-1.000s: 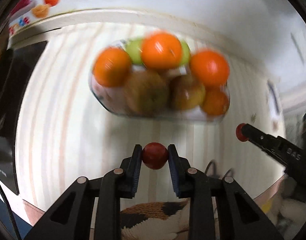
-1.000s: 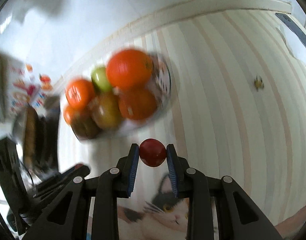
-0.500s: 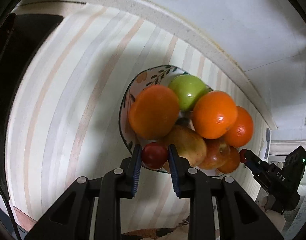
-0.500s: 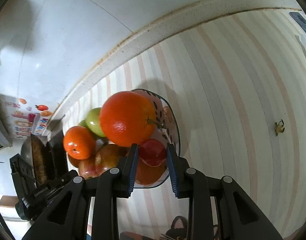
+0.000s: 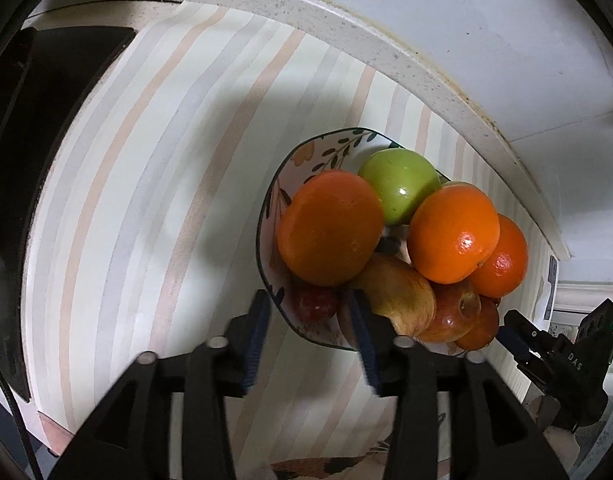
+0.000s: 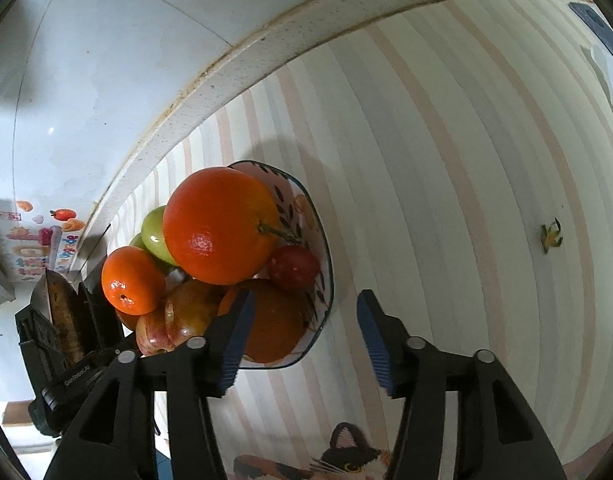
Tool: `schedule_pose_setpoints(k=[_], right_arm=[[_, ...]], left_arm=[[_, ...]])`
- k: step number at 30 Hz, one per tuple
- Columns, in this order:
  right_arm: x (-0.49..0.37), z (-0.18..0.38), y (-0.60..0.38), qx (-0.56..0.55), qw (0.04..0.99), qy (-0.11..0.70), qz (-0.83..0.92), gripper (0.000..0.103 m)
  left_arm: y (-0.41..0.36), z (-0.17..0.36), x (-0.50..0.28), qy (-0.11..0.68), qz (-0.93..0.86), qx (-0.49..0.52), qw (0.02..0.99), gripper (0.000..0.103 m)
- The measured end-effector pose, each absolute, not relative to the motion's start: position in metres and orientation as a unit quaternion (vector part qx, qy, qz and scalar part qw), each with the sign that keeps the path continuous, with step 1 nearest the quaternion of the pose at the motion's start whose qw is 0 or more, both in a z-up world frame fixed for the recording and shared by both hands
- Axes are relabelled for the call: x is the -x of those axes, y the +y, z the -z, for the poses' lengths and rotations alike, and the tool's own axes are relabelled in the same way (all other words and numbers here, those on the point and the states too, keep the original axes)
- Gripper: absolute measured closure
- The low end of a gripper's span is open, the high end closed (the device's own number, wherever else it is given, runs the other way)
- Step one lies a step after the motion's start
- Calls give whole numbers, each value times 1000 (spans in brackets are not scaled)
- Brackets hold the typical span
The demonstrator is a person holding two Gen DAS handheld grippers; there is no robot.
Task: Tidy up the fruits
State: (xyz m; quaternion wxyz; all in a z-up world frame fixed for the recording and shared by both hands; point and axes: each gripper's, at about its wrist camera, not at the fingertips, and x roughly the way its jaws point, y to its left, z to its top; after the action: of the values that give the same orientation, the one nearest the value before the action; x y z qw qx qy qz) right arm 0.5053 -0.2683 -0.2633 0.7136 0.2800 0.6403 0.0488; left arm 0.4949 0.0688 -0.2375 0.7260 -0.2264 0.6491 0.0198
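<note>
A leaf-patterned bowl on the striped tabletop is piled with oranges, a green apple and reddish apples. My left gripper is open at the bowl's near rim. A small red fruit lies free in the bowl between its fingers. My right gripper is open over the bowl's right edge. Another small red fruit rests in the bowl just beyond it. The right gripper also shows in the left wrist view.
A dark flat appliance lies at the table's left. The table's raised back edge meets a white wall. A small yellow-green scrap lies on the table to the right. A cat-print item sits at the near edge.
Both grippers have opened and let go of their small red fruits, which now lie in the bowl. Both grippers had moved from in front of the bowl up to it.
</note>
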Motion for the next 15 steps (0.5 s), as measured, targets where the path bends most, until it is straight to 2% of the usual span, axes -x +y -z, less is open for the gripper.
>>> schedule_pose_setpoints(k=[1,3,5,10,15], right_arm=[[-504,262,-269,-278,714,641,-47,38],[-500,255,-269,-265,722,638,-41,19],[-493,242,-264,-229,740,631,-32,11],[-468,208,-232,-107,783,612,-18,5],[-443,180,-208,-51,811,583,-13,5]], left_arm=[[70,235,-493,648,-22,222,728,47],[70,228,-490,645,-26,207,735,24],[69,220,-485,640,-34,184,745,16],[59,200,-462,626,-55,122,768,14],[38,177,-441,607,-62,73,789,14]])
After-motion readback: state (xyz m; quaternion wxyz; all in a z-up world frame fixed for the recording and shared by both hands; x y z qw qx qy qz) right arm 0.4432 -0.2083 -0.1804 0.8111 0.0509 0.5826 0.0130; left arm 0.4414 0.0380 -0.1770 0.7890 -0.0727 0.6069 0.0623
